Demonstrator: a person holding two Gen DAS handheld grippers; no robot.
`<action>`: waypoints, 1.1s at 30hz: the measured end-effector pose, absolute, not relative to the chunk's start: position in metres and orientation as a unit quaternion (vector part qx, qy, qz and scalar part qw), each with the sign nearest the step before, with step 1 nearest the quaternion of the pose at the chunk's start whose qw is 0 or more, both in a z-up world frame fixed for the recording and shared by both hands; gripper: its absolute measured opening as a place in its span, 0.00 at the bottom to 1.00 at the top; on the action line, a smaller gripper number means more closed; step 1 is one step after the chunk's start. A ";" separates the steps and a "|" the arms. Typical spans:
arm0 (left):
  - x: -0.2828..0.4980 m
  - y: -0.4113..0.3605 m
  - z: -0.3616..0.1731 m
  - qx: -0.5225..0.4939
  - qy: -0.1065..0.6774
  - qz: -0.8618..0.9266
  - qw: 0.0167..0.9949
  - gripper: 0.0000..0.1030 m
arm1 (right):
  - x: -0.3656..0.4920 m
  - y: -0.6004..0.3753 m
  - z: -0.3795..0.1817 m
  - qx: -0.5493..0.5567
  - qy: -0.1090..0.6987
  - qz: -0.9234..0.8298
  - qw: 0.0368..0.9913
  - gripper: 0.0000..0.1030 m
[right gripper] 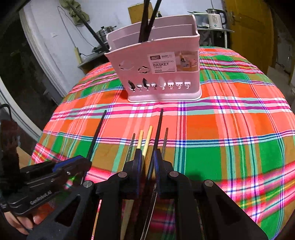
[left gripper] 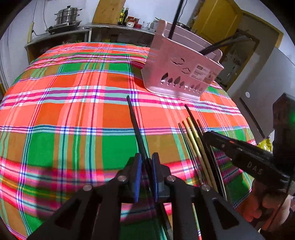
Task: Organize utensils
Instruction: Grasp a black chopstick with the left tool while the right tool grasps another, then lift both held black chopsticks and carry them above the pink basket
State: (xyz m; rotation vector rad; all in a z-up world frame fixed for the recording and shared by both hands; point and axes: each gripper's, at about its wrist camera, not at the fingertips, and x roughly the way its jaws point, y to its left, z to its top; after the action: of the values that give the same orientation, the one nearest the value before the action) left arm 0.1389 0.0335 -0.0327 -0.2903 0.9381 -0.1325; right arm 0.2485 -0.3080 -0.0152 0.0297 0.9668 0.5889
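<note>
A pink utensil basket (left gripper: 181,73) (right gripper: 158,73) stands on the plaid tablecloth (left gripper: 73,114) with black chopsticks (right gripper: 147,20) upright in it. My left gripper (left gripper: 146,162) is shut on a black chopstick (left gripper: 135,125) that points toward the basket; it also shows in the right wrist view (right gripper: 95,136). My right gripper (right gripper: 147,157) is shut on another black chopstick (right gripper: 157,133), within a bundle of yellow chopsticks (right gripper: 146,142) and dark ones lying on the cloth. In the left wrist view the bundle (left gripper: 195,144) lies right of my left gripper, under the right gripper (left gripper: 208,135).
A counter (left gripper: 88,29) with a steel pot (left gripper: 67,15), bottles and jars stands behind the table. A kettle (right gripper: 214,18) sits on a stand at the back right, by a yellow door (right gripper: 248,33). The cloth falls away at the table's rounded edges.
</note>
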 end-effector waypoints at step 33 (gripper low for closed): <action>0.184 0.018 -0.025 -0.094 0.474 -0.070 0.873 0.07 | 0.267 -0.290 -0.016 -0.012 0.481 0.261 0.837 0.05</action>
State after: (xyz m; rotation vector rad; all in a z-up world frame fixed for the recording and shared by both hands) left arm 0.1843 0.0180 -0.0245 -0.1972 0.9909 -0.1464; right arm 0.2674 -0.2896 -0.0162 -0.0263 1.0183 0.5518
